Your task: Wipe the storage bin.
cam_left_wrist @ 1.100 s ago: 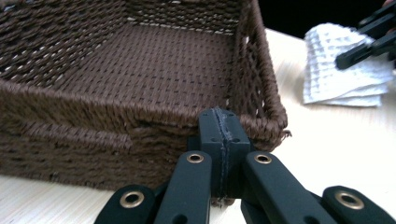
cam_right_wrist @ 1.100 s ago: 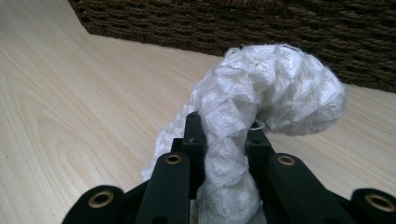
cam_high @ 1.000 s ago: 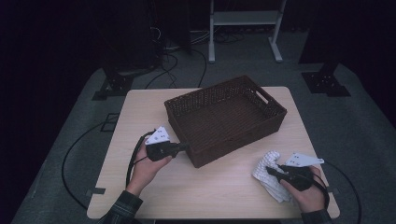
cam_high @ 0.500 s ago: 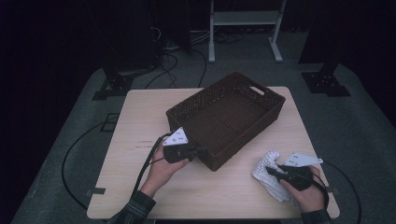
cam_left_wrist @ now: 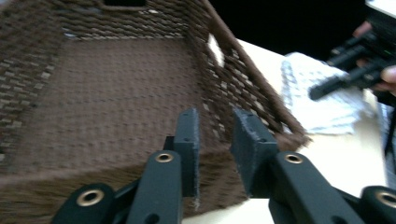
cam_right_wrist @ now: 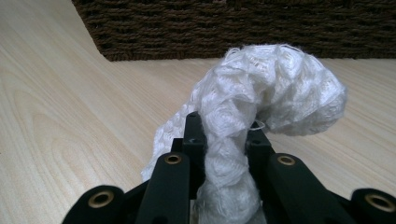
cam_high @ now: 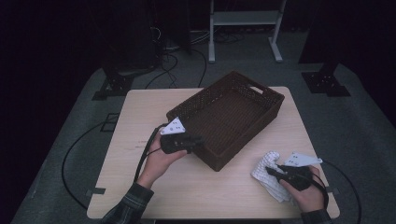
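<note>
Right gripper (cam_right_wrist: 224, 135) first, nearest the person: its jaws are pinched tight on a fold of the white knitted cloth (cam_right_wrist: 275, 93), which bunches up and curls over just ahead of the tips, the rest trailing down onto the light wooden table (cam_right_wrist: 70, 116) beneath. Beyond that gripper, and to its left across the table, the left gripper (cam_left_wrist: 215, 140) has its jaws partly apart, straddling the near wall of the brown woven basket (cam_high: 229, 116), one jaw inside and one outside; whether the pads actually press the weave I can't tell. I'd say the job is to get the cloth into the basket, so the left one should clamp firmly and hold the basket steady. The right should lift high enough for the trailing cloth to clear the rim, then let go over the middle of the basket floor.
</note>
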